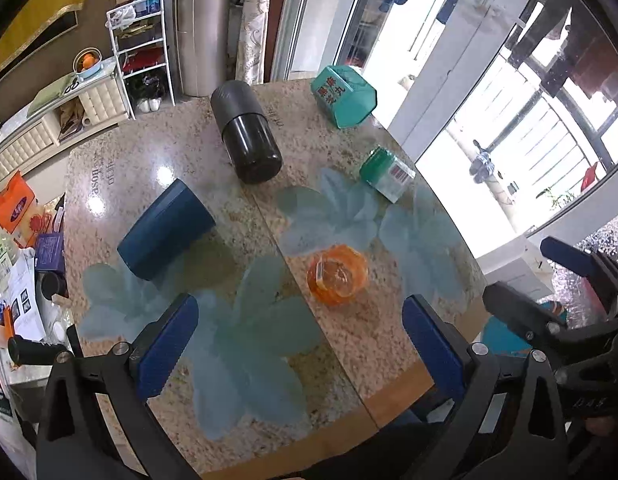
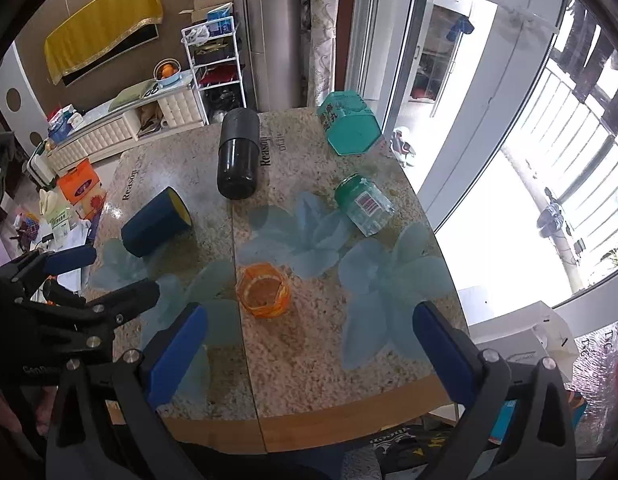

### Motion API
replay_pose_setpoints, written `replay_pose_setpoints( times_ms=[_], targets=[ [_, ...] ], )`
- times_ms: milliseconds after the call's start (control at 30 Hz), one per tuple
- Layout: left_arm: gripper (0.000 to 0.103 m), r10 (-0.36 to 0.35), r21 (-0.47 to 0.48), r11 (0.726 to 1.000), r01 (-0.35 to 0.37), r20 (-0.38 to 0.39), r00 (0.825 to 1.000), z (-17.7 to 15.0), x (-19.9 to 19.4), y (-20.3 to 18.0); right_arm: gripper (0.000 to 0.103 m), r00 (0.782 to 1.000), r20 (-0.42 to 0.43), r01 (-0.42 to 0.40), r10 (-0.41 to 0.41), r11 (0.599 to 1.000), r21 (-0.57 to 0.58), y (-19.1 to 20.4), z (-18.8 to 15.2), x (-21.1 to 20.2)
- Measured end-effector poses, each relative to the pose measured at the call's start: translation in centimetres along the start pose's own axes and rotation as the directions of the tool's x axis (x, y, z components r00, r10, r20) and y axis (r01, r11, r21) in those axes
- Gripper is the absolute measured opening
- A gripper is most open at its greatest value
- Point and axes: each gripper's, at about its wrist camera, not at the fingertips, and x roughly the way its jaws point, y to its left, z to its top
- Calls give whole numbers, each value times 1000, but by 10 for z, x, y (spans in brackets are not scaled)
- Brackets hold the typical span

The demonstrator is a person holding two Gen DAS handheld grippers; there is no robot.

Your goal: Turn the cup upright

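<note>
A dark blue cup [image 1: 167,230] with a yellow inside lies on its side on the left of the table; it also shows in the right wrist view [image 2: 155,226], its mouth turned to the right. My left gripper [image 1: 301,332] is open and empty, above the near part of the table, with the cup ahead and to the left. My right gripper [image 2: 311,340] is open and empty, above the near edge, with the cup far to its left. The left gripper also shows in the right wrist view [image 2: 105,276], near the cup.
A black cylinder [image 1: 245,132] lies at the back. A teal hexagonal box [image 1: 345,96] stands at the back right. A green-capped jar [image 1: 387,172] lies on the right. An orange glass [image 1: 337,274] stands in the middle. The table's [image 1: 121,168] front edge is near.
</note>
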Motion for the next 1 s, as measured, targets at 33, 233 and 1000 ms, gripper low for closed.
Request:
replay_pose_setpoints(
  times_ms=[33,233,1000],
  targets=[
    [103,1,3,1000,-1,-1,1000,-1,0,0,103,1000,5,1,-1,1000,4,0,0,0],
    [103,-17,-18,1000,17,16,1000,0,1,9,103,1000,22,-17,17,1000,-2,3,3,6],
    [103,37,-22,999,-37,16,999,20,10,15,103,999,39,-31,31,999,-21,2,19,17]
  ],
)
